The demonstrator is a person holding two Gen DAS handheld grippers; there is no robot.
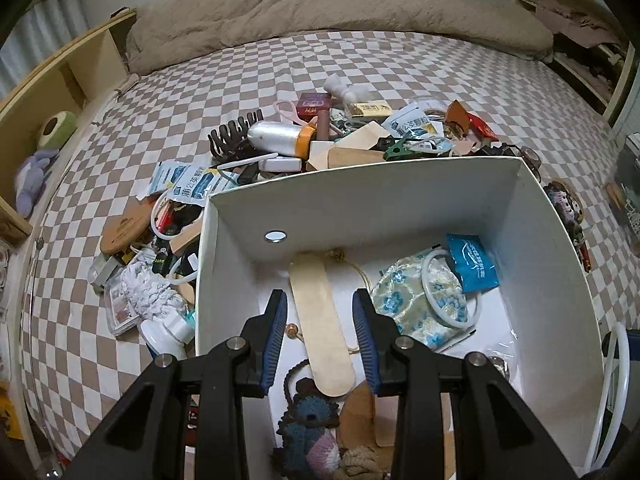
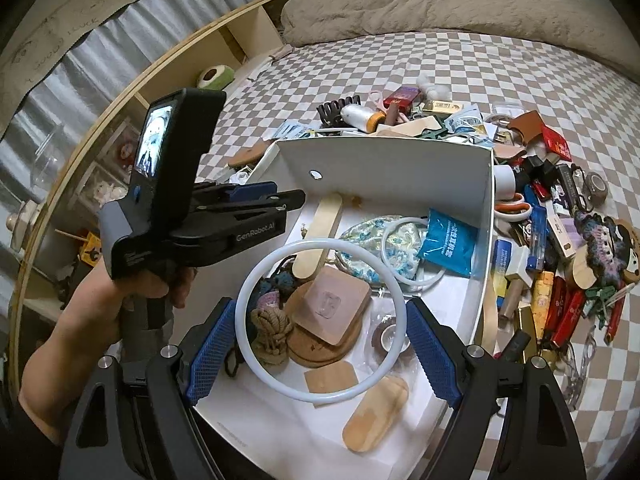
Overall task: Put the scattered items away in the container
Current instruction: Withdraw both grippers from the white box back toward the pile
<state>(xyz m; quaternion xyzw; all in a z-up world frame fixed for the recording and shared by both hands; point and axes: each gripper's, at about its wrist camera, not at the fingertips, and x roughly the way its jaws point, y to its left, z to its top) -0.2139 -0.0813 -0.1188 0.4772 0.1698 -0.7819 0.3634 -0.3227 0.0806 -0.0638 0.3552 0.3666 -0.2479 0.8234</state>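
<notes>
A white box stands on the checked bed. It holds a long wooden stick, a floral pouch, a blue packet, a small white ring and coasters. My left gripper is open above the stick, inside the box. My right gripper spans a large white ring, whose rim meets the right finger; a gap shows at the left finger. It hangs over the box.
Scattered items are piled behind the box and to its left, and to its right. A beige blanket lies at the bed's far end. A wooden shelf runs along the left.
</notes>
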